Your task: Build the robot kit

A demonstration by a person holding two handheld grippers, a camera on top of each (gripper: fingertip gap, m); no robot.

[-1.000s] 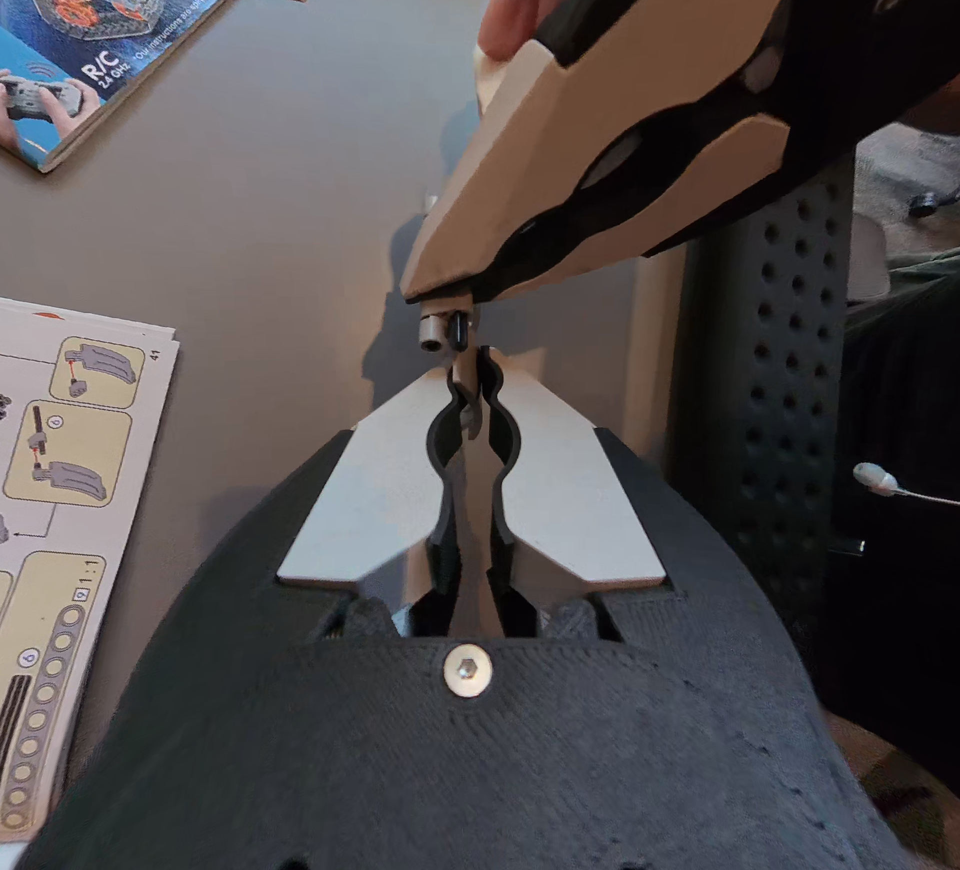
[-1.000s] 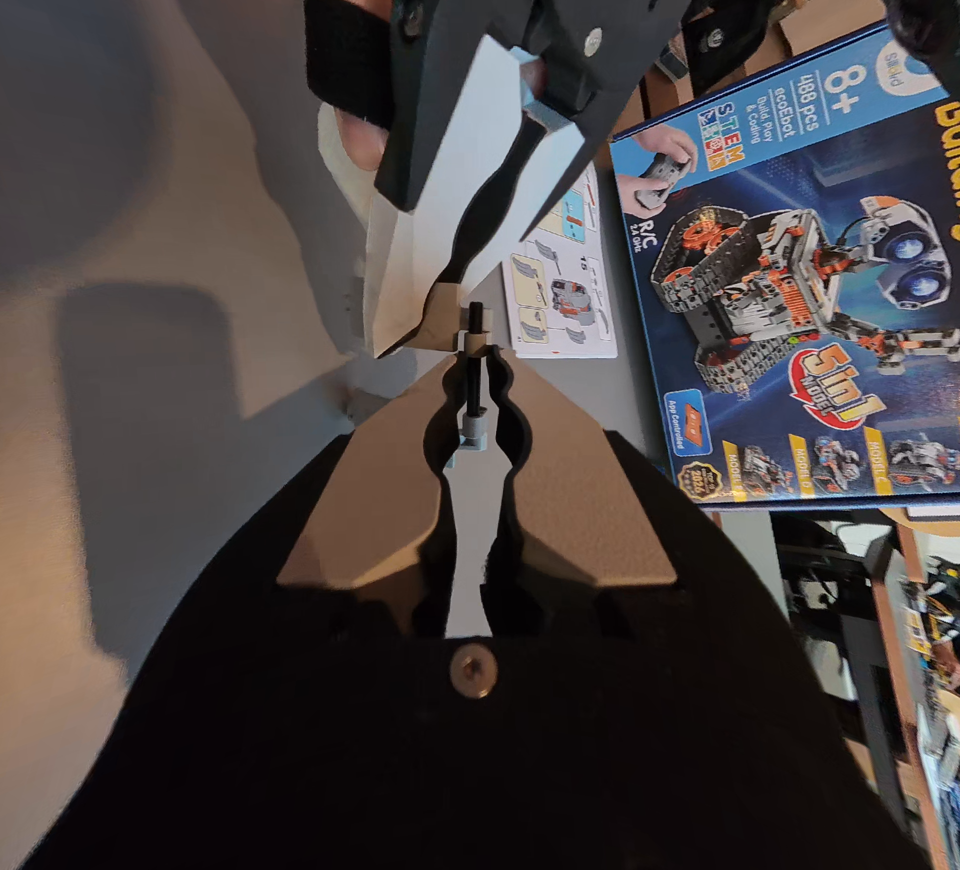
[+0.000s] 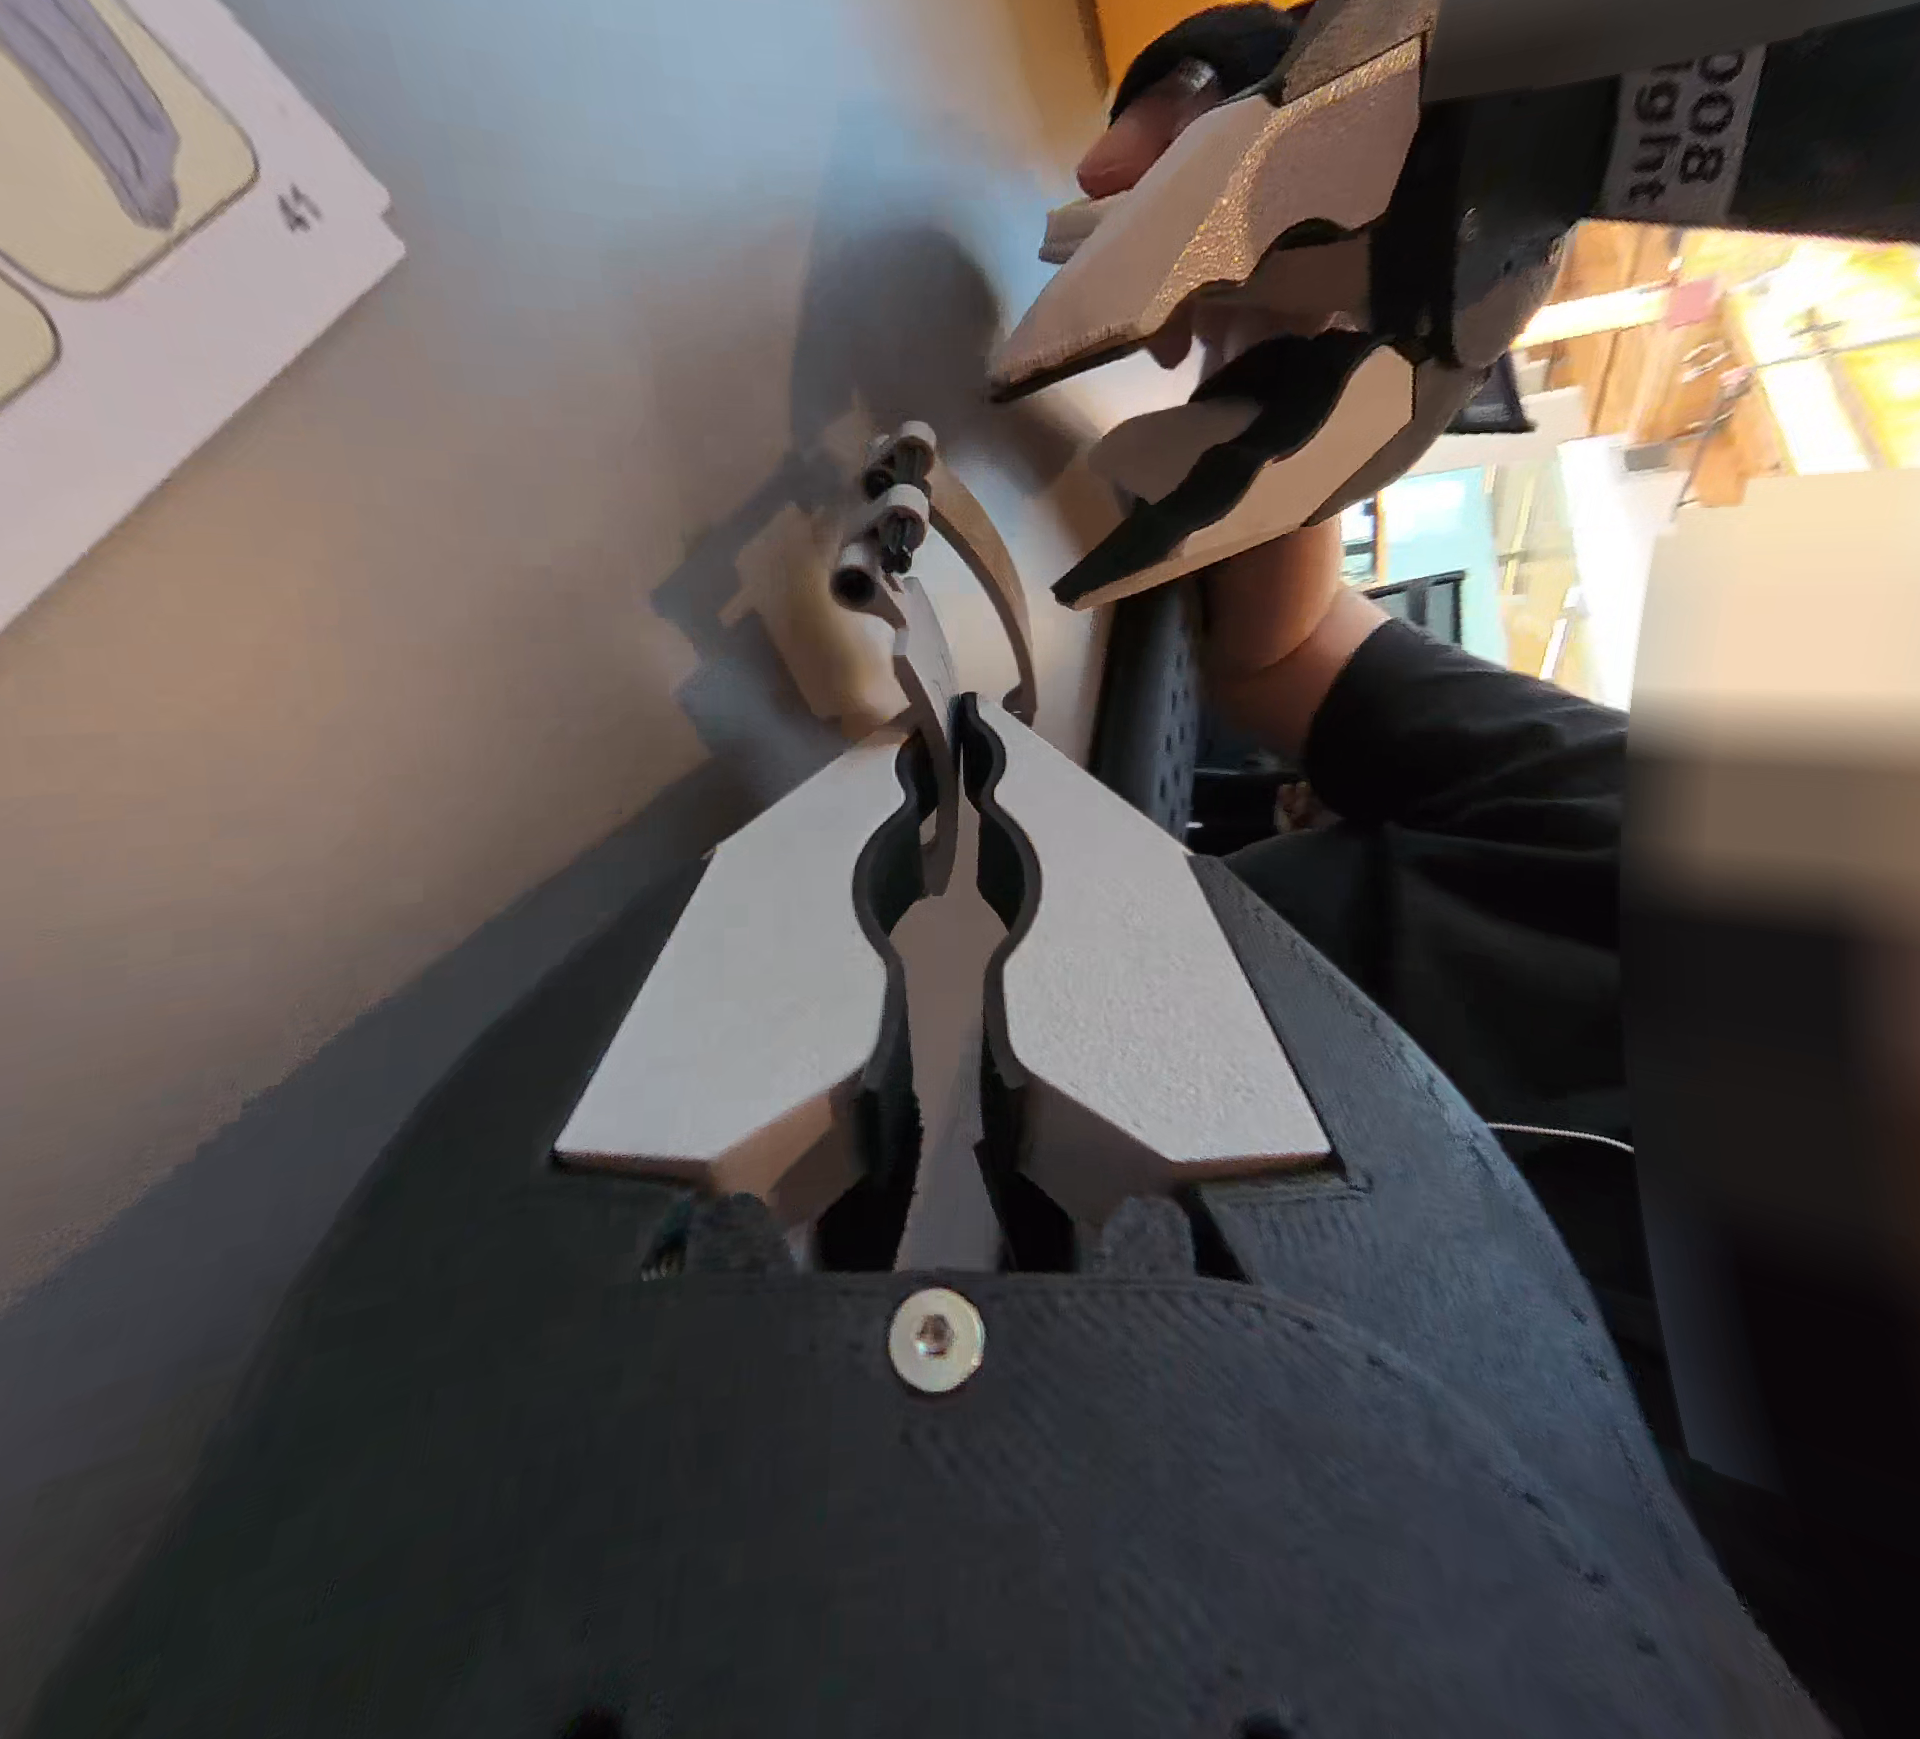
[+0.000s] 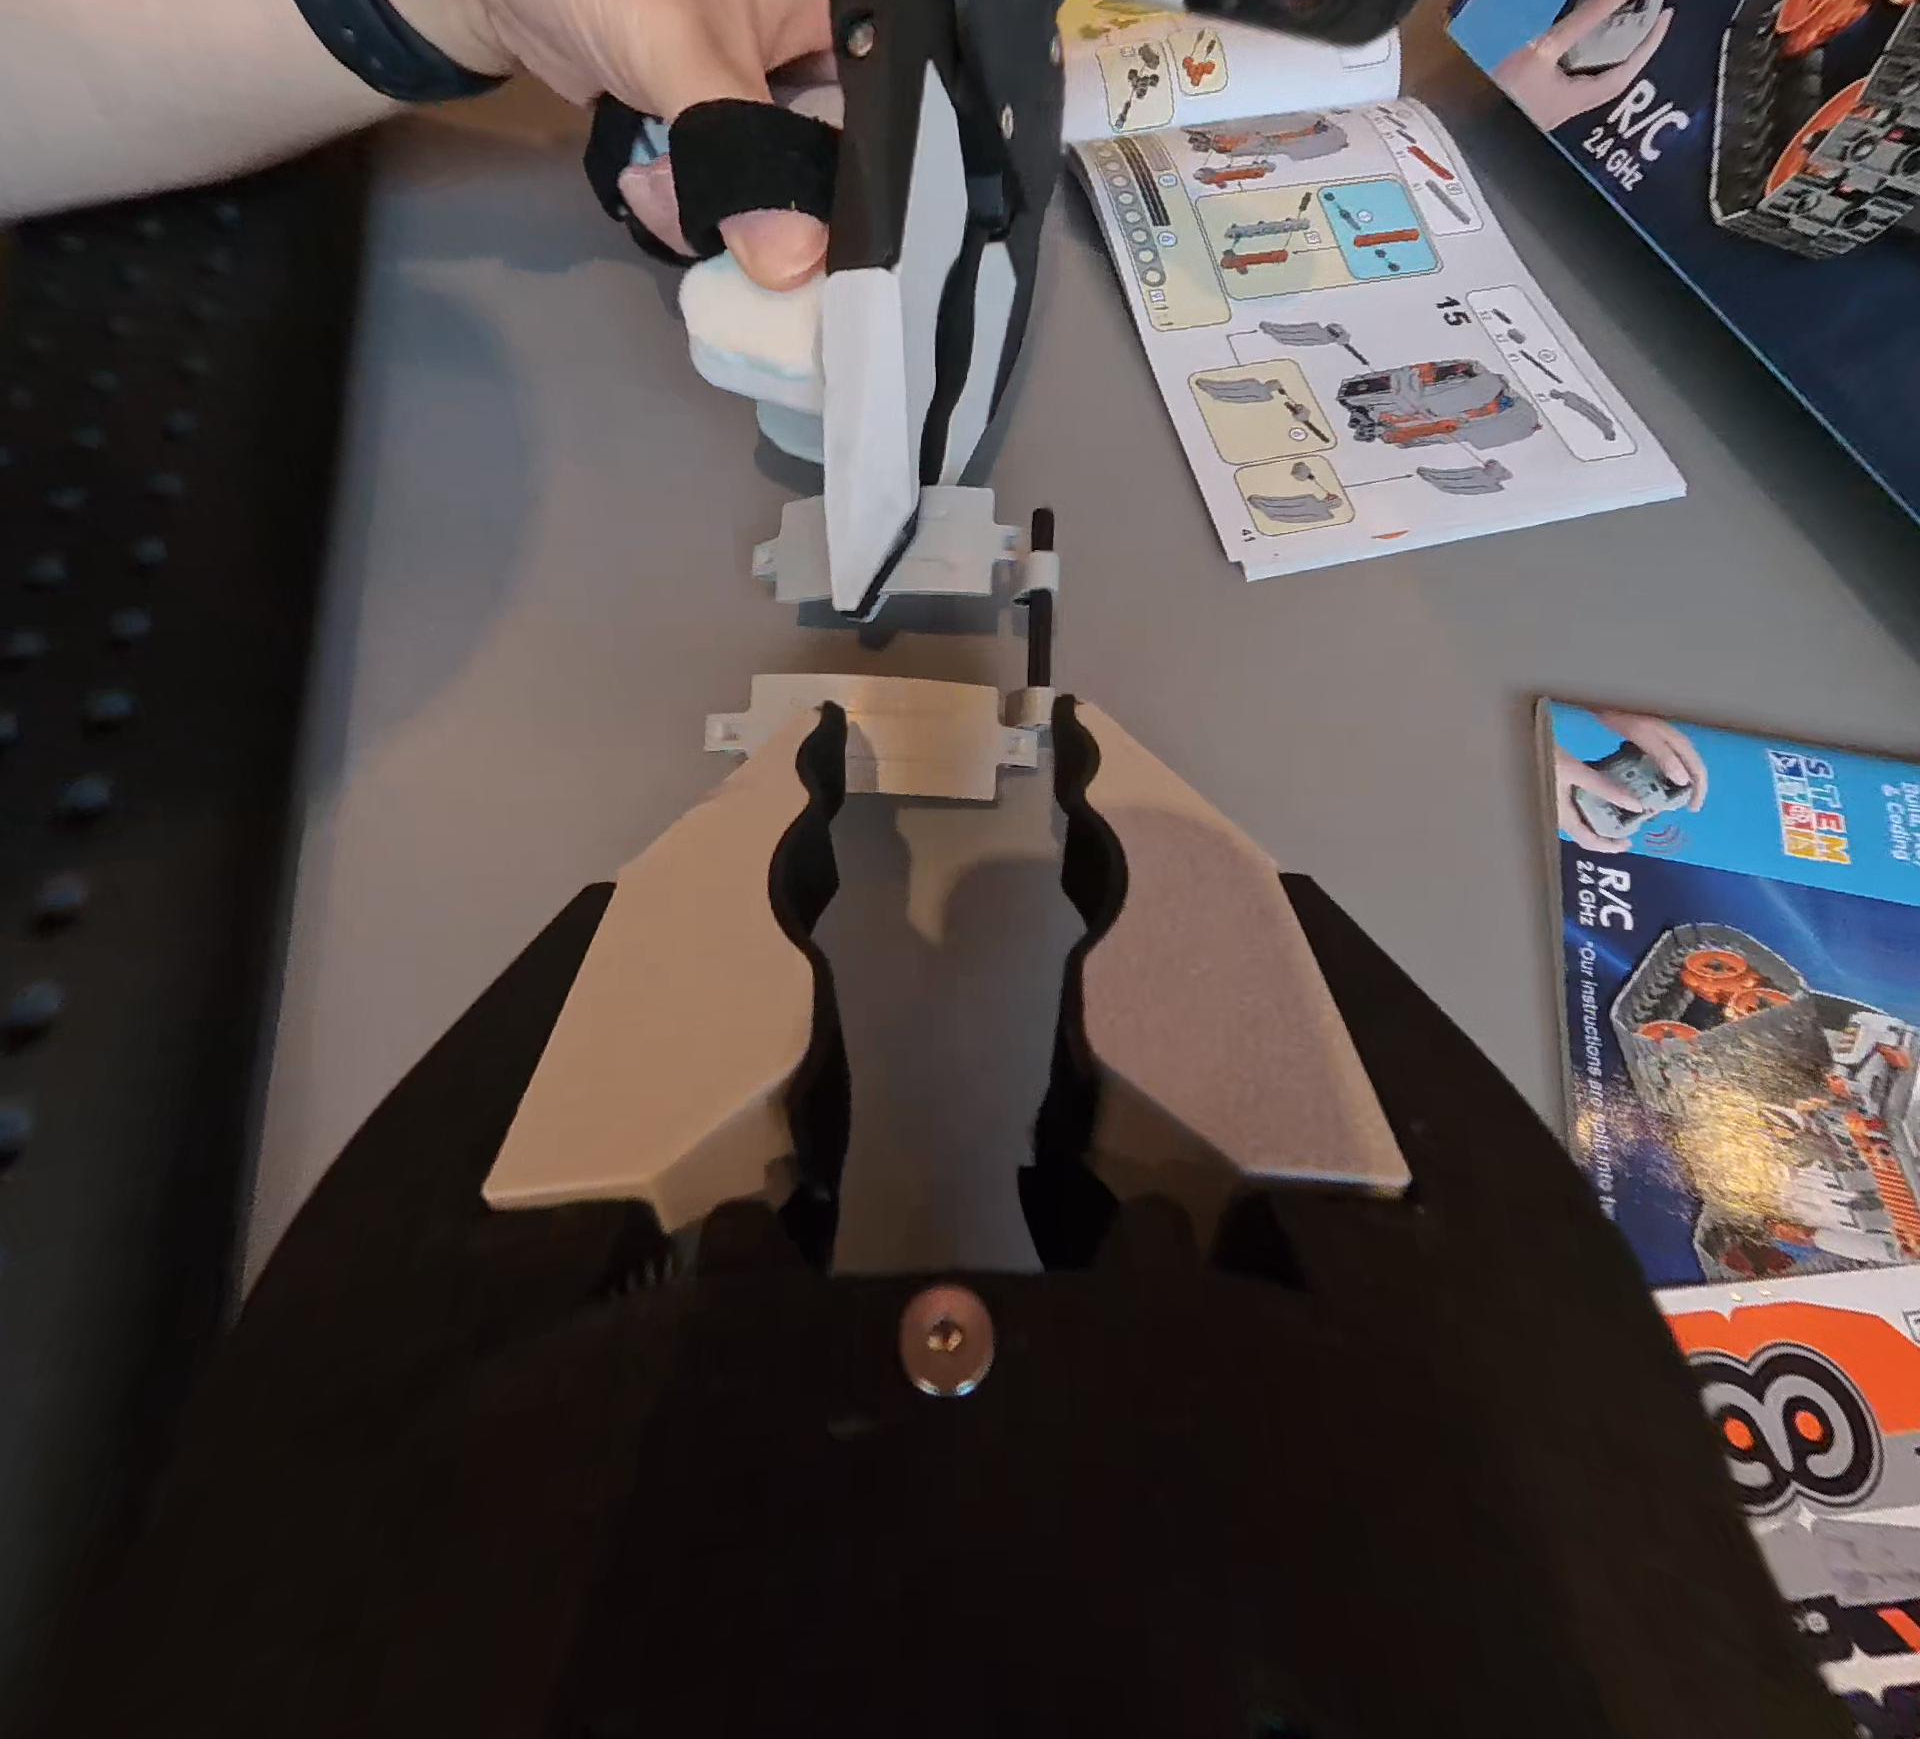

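Two curved grey panels are joined at one end by a black axle (image 4: 1039, 619) with small grey connectors. My left gripper (image 4: 868, 603) is shut on the far panel (image 4: 951, 551) and holds it on edge over the grey table (image 4: 520, 650). In the left wrist view my left gripper (image 3: 943, 723) pinches this panel (image 3: 928, 666) edge-on, with the axle end (image 3: 899, 505) beyond it. My right gripper (image 4: 945, 718) is open and empty, and the near panel (image 4: 904, 749) lies just past its fingertips. My right gripper (image 3: 1029, 489) also shows in the left wrist view, open and to the right of the assembly.
An open instruction booklet (image 4: 1403, 339) lies at the back right and also shows in the left wrist view (image 3: 156, 235). A blue kit box (image 4: 1714, 27) and a blue leaflet (image 4: 1745, 962) lie to the right. A black perforated surface (image 4: 156, 546) borders the table on the left.
My right gripper has let go of the axle, opened and drawn back. My left gripper has turned, still shut on the panel. The joined panels now show in full.
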